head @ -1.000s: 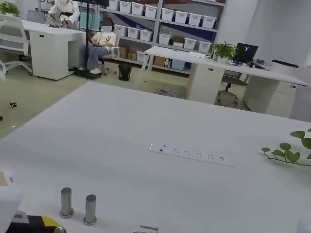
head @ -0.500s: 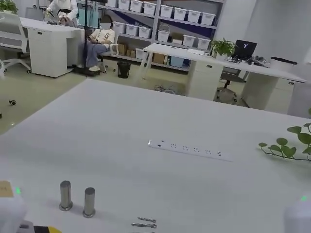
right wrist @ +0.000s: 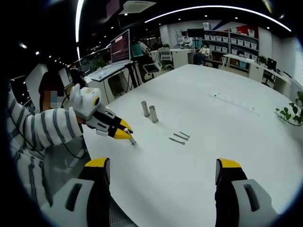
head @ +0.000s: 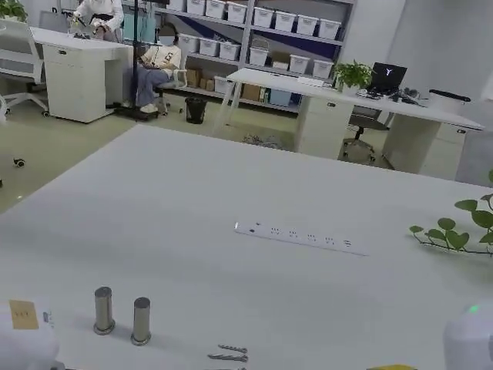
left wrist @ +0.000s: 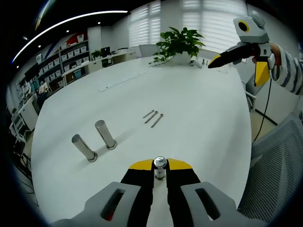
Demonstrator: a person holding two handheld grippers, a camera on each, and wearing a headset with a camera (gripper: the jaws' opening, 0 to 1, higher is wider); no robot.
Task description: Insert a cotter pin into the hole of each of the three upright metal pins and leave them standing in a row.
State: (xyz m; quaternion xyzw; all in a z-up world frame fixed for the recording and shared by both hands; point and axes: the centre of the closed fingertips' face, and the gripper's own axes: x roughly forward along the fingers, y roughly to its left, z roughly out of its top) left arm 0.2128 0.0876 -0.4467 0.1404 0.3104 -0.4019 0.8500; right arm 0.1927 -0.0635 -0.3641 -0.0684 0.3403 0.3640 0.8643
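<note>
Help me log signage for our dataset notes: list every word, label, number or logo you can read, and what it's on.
Yellow sticker on the left hand-held gripper: dark marks, too blurred to read.
Laptop: bright logo, perhaps "Y", too small to be sure.
Power strip: small marks, unreadable.
Shelf bins: no readable labels.

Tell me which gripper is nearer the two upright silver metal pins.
Left. The left gripper, shut on a third silver pin, is close beside the two upright pins; the open right gripper is farther back, past the thin cotter pins.
</note>
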